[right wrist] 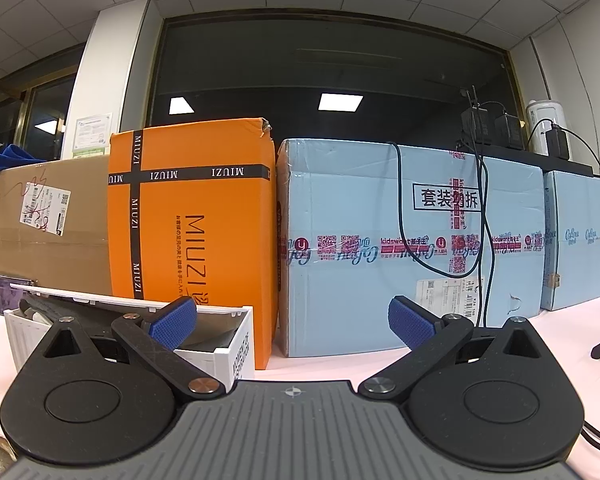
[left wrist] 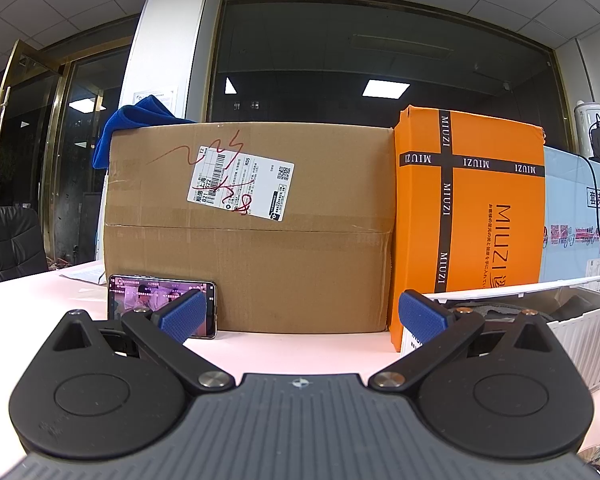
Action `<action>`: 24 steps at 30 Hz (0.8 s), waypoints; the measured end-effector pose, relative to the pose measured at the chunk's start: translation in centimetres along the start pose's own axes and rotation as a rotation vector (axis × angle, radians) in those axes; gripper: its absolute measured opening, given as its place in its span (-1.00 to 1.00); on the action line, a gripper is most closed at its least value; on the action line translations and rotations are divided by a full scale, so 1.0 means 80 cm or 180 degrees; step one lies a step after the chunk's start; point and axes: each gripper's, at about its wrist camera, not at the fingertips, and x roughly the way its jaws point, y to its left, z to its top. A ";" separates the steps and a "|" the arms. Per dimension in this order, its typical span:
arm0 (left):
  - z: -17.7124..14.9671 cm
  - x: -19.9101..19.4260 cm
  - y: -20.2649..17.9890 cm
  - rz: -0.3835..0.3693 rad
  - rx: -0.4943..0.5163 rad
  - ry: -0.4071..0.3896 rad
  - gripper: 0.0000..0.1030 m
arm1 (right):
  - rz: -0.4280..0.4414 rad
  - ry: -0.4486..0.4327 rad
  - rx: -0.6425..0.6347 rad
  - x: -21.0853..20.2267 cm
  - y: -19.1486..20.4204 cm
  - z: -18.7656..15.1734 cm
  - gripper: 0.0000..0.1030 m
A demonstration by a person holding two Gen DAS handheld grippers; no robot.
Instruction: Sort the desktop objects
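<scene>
Both tongs, the left gripper point(left wrist: 301, 314) and right gripper point(right wrist: 293, 320), are held released above the table point(left wrist: 292, 350), with a phone point(left wrist: 162, 306) propped lower left and a white bin point(right wrist: 236, 344) seen nearby.

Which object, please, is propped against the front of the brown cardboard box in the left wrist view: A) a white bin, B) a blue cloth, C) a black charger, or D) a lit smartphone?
D: a smartphone with its screen lit stands on its long edge on the table, against the lower left front of the brown cardboard box; the blue cloth lies on the box's top instead.
</scene>
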 end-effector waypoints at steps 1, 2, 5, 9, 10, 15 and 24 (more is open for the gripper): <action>0.000 0.000 0.000 0.0000 0.0000 0.0000 1.00 | 0.0001 -0.0001 -0.0001 0.000 0.000 0.000 1.00; 0.000 0.000 0.000 0.0002 -0.0001 0.0000 1.00 | 0.0002 -0.0001 -0.0002 0.000 0.000 0.000 1.00; 0.000 0.000 0.000 0.0002 -0.0001 -0.0002 1.00 | 0.0007 -0.0001 -0.0004 0.000 0.001 0.000 1.00; 0.000 0.000 0.000 0.0003 0.0002 -0.0003 1.00 | 0.0006 -0.0005 -0.0004 -0.001 0.001 0.000 1.00; 0.000 0.000 0.000 0.0003 0.0002 -0.0004 1.00 | 0.0007 -0.0006 -0.0005 -0.001 0.001 0.000 1.00; 0.000 0.000 -0.001 0.0004 0.0011 -0.0009 1.00 | 0.0014 -0.0009 -0.0011 -0.001 0.001 0.000 1.00; 0.001 0.000 -0.001 0.0005 0.0023 -0.0021 1.00 | 0.0024 -0.0014 -0.0025 -0.002 0.002 0.000 1.00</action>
